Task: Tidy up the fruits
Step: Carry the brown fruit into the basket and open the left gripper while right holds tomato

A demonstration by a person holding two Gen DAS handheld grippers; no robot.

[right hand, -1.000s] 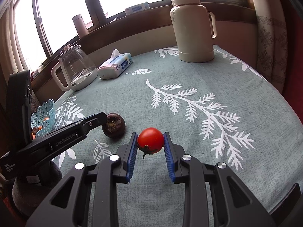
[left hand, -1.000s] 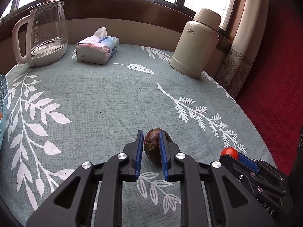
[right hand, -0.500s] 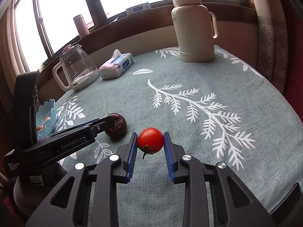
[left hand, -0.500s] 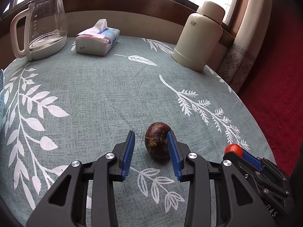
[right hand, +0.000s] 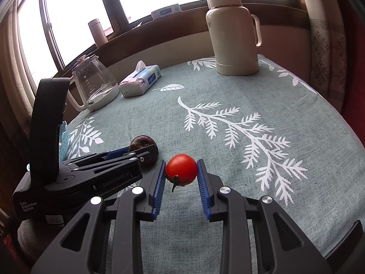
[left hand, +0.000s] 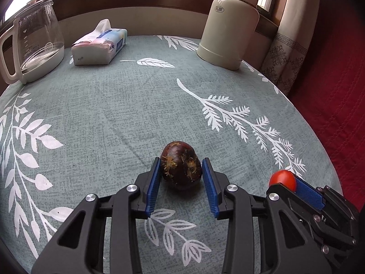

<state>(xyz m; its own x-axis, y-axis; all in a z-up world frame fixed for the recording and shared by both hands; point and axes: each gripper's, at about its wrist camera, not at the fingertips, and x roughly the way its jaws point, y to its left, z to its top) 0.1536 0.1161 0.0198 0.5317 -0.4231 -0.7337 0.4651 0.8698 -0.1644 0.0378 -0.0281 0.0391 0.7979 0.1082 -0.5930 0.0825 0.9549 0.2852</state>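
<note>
Left gripper (left hand: 180,178) jaws bracket the dark purple fruit (left hand: 181,167) on the counter (left hand: 114,114); pads at its sides, can't tell if they press it. Right gripper (right hand: 181,178) jaws pinch the red tomato (right hand: 181,169), stem down, just beside the left one. Blue basket (right hand: 63,137) at counter's left edge, mostly hidden, something orange inside. Glass kettle (left hand: 36,43) holds a little water at far left. Tissue pack (left hand: 99,45) beside it, cream thermos (left hand: 228,25) far right.
</note>
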